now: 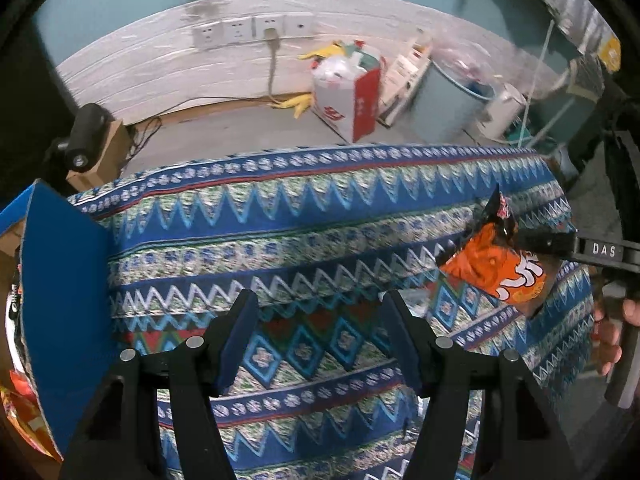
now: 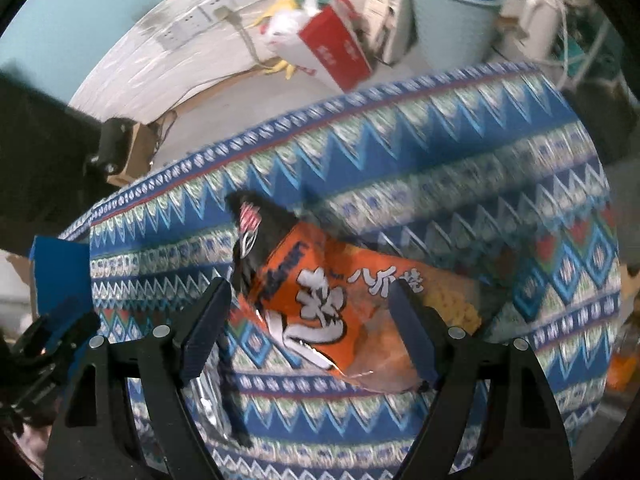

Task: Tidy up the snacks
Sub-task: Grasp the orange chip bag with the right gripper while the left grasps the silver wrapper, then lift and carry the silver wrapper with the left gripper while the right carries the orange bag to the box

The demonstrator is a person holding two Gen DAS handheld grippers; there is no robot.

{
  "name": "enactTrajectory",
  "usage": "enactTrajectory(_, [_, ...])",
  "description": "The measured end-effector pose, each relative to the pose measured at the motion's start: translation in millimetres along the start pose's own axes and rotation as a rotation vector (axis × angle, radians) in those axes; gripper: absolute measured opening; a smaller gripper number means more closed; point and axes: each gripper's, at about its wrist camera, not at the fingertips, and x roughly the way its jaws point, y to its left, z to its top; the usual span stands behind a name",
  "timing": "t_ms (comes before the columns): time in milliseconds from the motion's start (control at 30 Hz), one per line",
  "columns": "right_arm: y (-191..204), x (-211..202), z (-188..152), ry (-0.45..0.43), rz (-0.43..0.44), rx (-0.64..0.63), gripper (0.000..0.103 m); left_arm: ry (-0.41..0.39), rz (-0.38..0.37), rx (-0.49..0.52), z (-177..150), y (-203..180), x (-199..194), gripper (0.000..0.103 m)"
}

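Observation:
An orange snack bag [image 2: 328,308] with a black top lies on the patterned tablecloth [image 2: 440,184] between the wide-open fingers of my right gripper [image 2: 312,324]. Whether the pads touch it I cannot tell. In the left wrist view the same bag [image 1: 492,264] sits at the right with the right gripper [image 1: 532,242] at it. My left gripper [image 1: 320,344] is open and empty over the cloth. A blue box flap [image 1: 64,304] stands at the left, with orange packets [image 1: 20,408] behind it.
Beyond the table's far edge are a red and white bag [image 1: 352,96], a light blue bin [image 1: 452,100], a white kettle [image 1: 504,112] and a wall socket strip [image 1: 252,30]. A black cylinder on a cardboard box [image 1: 90,140] stands at the far left.

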Motion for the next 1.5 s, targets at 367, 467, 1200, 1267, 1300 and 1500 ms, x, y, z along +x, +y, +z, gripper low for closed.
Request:
enactTrajectory(367, [-22.4, -6.5, -49.1, 0.056, -0.111, -0.116, 0.081, 0.066, -0.040, 0.063, -19.3, -46.7, 15.1, 0.071])
enactTrajectory(467, [-19.6, 1.9, -53.9, 0.063, -0.169, -0.165, 0.081, 0.104, -0.041, 0.077, -26.7, -56.7, 27.2, 0.071])
enactTrajectory(1200, [-12.5, 42.3, -73.0, 0.015, -0.248, -0.334, 0.056, 0.201, -0.041, 0.072, -46.5, -88.8, 85.1, 0.058])
enactTrajectory(1267, [-16.4, 38.3, -69.8, 0.001, -0.226, -0.320, 0.048, 0.196, -0.031, 0.090, -47.3, -92.2, 86.7, 0.048])
enactTrajectory(1300, [-17.6, 35.9, -68.5, -0.007, -0.217, -0.318, 0.046, 0.195, -0.033, 0.100, -47.6, -93.9, 87.2, 0.043])
enactTrajectory(1500, [-17.3, 22.9, -63.0, -0.031, -0.192, -0.322, 0.041, 0.189, -0.031, 0.099, -49.3, -87.0, 82.7, 0.030])
